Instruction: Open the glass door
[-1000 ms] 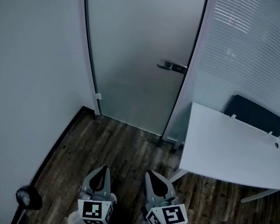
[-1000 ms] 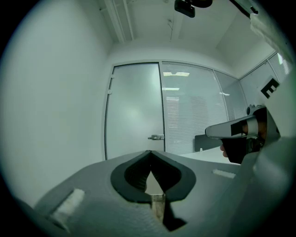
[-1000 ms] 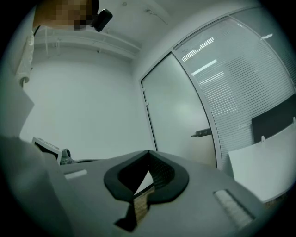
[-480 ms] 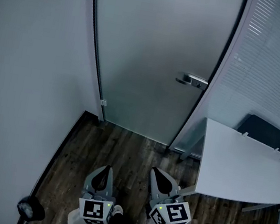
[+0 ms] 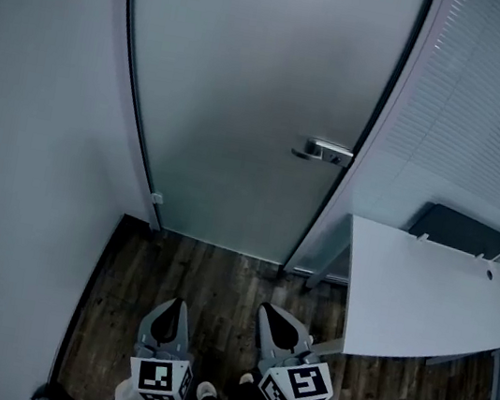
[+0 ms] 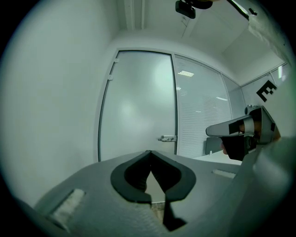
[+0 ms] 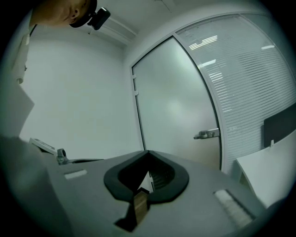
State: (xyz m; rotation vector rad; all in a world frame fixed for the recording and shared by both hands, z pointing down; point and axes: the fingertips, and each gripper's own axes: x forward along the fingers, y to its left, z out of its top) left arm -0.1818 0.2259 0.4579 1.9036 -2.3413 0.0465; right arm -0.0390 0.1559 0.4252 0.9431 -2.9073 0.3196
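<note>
**Lever ahead and to my right, both hand-held grippers short of it**

Head view: I face the glass door [image 5: 268, 93], which sits shut in its frame. Its lever handle [image 5: 323, 151] is mounted by the door's right edge and lies level, free end pointing left. My left hand-held gripper [image 5: 177, 306] and right hand-held gripper [image 5: 267, 311] hang low over the wooden floor [image 5: 219, 270], well apart from the door. A white tabletop [image 5: 425, 290] stands on my right.

Left gripper view: my jaws meet tip to tip with nothing between them. The handle [image 6: 167, 138] lies ahead, slightly right of my tips.

Right gripper view: these jaws are also together and empty. The handle [image 7: 206, 134] lies ahead, up and to the right. I judge the right hand nearer, so it should reach, opening across the lever's length.
</note>
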